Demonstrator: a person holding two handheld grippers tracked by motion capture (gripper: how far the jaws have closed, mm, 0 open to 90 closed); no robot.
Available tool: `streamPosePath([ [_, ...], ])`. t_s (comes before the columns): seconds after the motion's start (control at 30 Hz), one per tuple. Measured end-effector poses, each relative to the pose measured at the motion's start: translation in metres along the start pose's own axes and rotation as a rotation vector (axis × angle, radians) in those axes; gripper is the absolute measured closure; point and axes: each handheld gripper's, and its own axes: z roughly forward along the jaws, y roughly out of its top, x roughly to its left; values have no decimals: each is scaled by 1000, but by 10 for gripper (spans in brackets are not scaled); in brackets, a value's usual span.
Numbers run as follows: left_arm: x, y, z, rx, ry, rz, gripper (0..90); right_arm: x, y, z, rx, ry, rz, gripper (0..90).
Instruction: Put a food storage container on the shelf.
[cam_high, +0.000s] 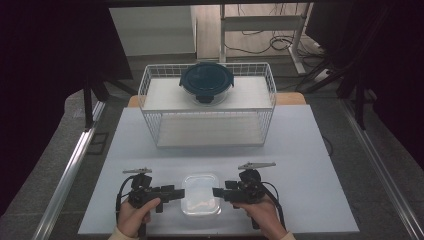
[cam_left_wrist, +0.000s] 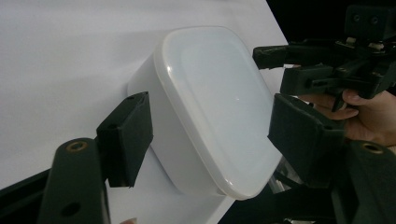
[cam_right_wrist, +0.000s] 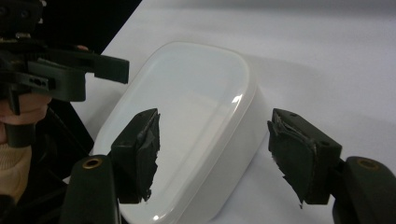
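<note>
Two claws, one target: a white lidded box (cam_high: 201, 194) on the near part of the worktop (cam_high: 310, 165), squarely between them. Lies to the right of the left claw (cam_high: 179, 192) and to the left of the right claw (cam_high: 216, 192), with both sets of tips at its side edges in the high view. Neither clearly nearer; about evenly matched.

Seems a little longer front to back than across, so probably meets both claws along its longer sides, though close enough to square to leave that unsure.

From the left claw's own camera (cam_left_wrist: 215, 140): jaws apart, one pad just beside the box wall (cam_left_wrist: 163, 135), the other over by the lid's rim, no pad visibly pressing. From the right claw's own camera (cam_right_wrist: 218, 156): jaws likewise apart, astride the rounded end of the lid (cam_right_wrist: 187, 126), a gap visible at the right-hand pad. Nothing clamped yet on either side.

Calls, most likely, for a squeeze or lift from both sides at once, which depends on the box staying centred between the tips; with one side off, likely to skid across the smooth worktop.

Well behind, apart from all this: a wire basket (cam_high: 150, 95) carrying a dark round container (cam_high: 206, 81).
</note>
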Motion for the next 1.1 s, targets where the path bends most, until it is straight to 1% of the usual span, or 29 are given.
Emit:
streamPosePath([
  [0.07, 4, 0, 1, -2, -16, -21, 315, -1, 0, 2, 1, 3, 13, 350],
  [0.13, 7, -1, 2, -1, -29, -39, 326, -3, -1, 2, 2, 18, 31, 372],
  [0.23, 10, -2, 4, 7, -39, -49, 351, -6, -2, 1, 7, 35, 55, 394],
  [0.4, 14, -4, 9, 20, -68, -70, 384, -7, -5, 3, 20, 41, 59, 409],
  [0.53, 16, -4, 12, 28, -83, -85, 423, -6, -7, 4, 32, 49, 62, 440],
  [0.7, 17, -6, 15, 43, -107, -90, 515, -5, -9, 5, 44, 72, 71, 531],
  [0.73, 16, -6, 16, 51, -92, -83, 538, -5, -9, 6, 48, 83, 76, 553],
  [0.77, 15, -7, 16, 54, -63, -76, 577, -5, -9, 6, 50, 76, 80, 581],
  [0.8, 16, -7, 16, 49, -64, -88, 611, -4, -10, 5, 47, 71, 86, 603],
  [0.83, 15, -7, 16, 46, -66, -101, 619, -5, -10, 4, 46, 71, 98, 617],
  [0.87, 15, -7, 16, 48, -66, -99, 624, -5, -10, 4, 51, 73, 111, 626],
  [0.9, 14, -7, 14, 39, -63, -99, 640, -5, -10, 3, 52, 75, 120, 639],
  [0.93, 13, -7, 13, 30, -60, -98, 671, -5, -10, 2, 46, 78, 138, 651],
  [1.0, 11, -7, 11, 30, -58, -85, 694, -5, -11, 1, 42, 88, 147, 670],
  [1.1, 10, -7, 9, 27, -65, -81, 706, -4, -12, -2, 38, 91, 157, 688],
])
